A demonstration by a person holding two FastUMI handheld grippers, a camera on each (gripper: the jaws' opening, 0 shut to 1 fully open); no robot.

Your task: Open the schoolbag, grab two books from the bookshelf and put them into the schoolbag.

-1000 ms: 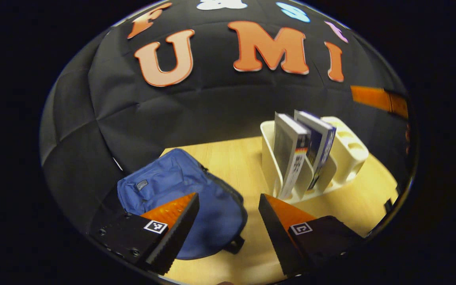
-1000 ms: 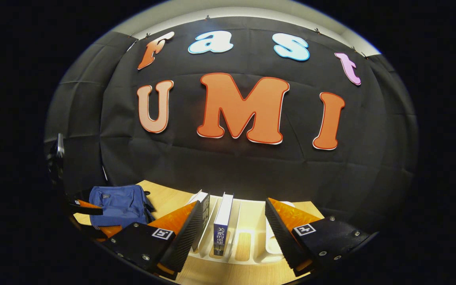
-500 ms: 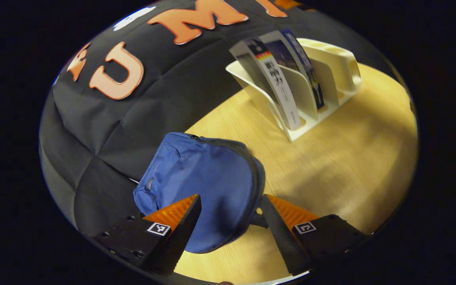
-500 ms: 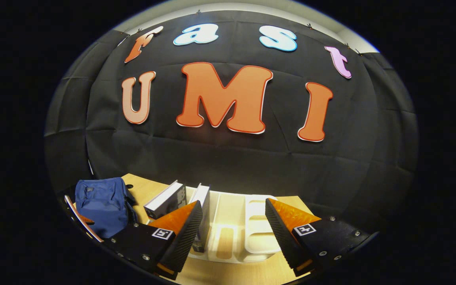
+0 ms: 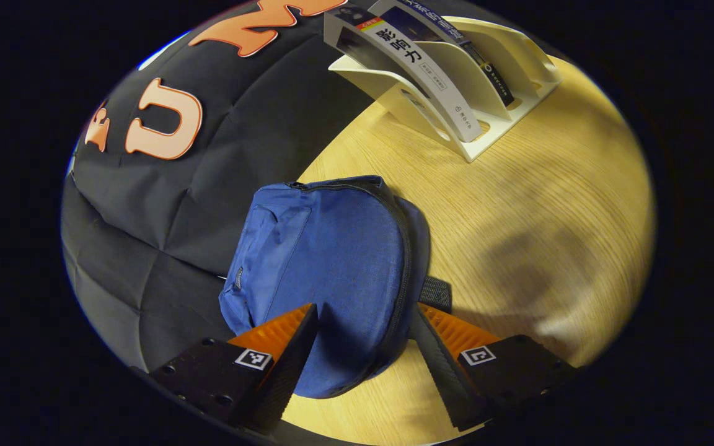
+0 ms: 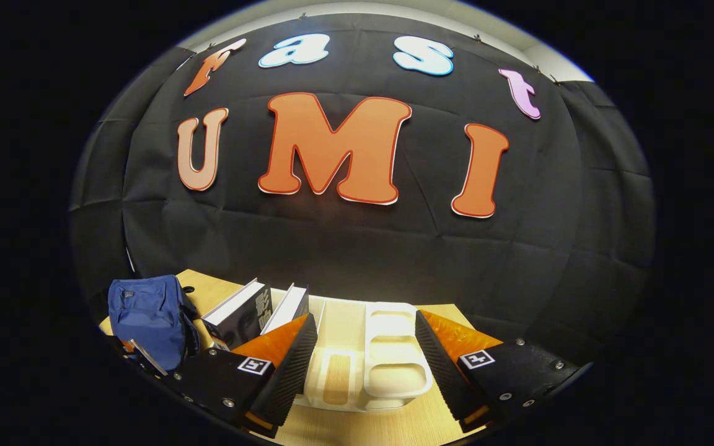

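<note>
A: Two books [image 5: 422,71] are leaning in the cream bookshelf [image 5: 506,93] at the far end of the wooden counter [image 5: 537,210], as the left gripper view is showing them. Their spines are tilting toward the black cloth wall [image 5: 165,198].

B: Where is the schoolbag sitting?

A: The blue schoolbag [image 5: 332,272] is lying flat on the counter, near the cloth wall and well apart from the bookshelf. Its zipper is running along the curved edge and is looking closed. The left tool [image 5: 363,347] is hovering low over the bag's near end with its fingers spread wide, and the bag is showing between them. Whether the fingers are touching the fabric, I cannot tell.

B: What is the right gripper view adding?

A: It is looking at the bookshelf head-on from low down. The right tool [image 6: 363,359] is also standing spread, gripping nothing, with the bookshelf [image 6: 369,365] just ahead between its fingers. This angle is revealing empty slots and a shallow tray section on the shelf's right side, while the two books [image 6: 251,310] are occupying the left slots, partly hidden behind the tool's left finger. The schoolbag [image 6: 146,316] is appearing small at the far left edge of the counter [image 6: 357,427]. Part of the other tool [image 6: 143,359] is showing just below the bag there.
</note>
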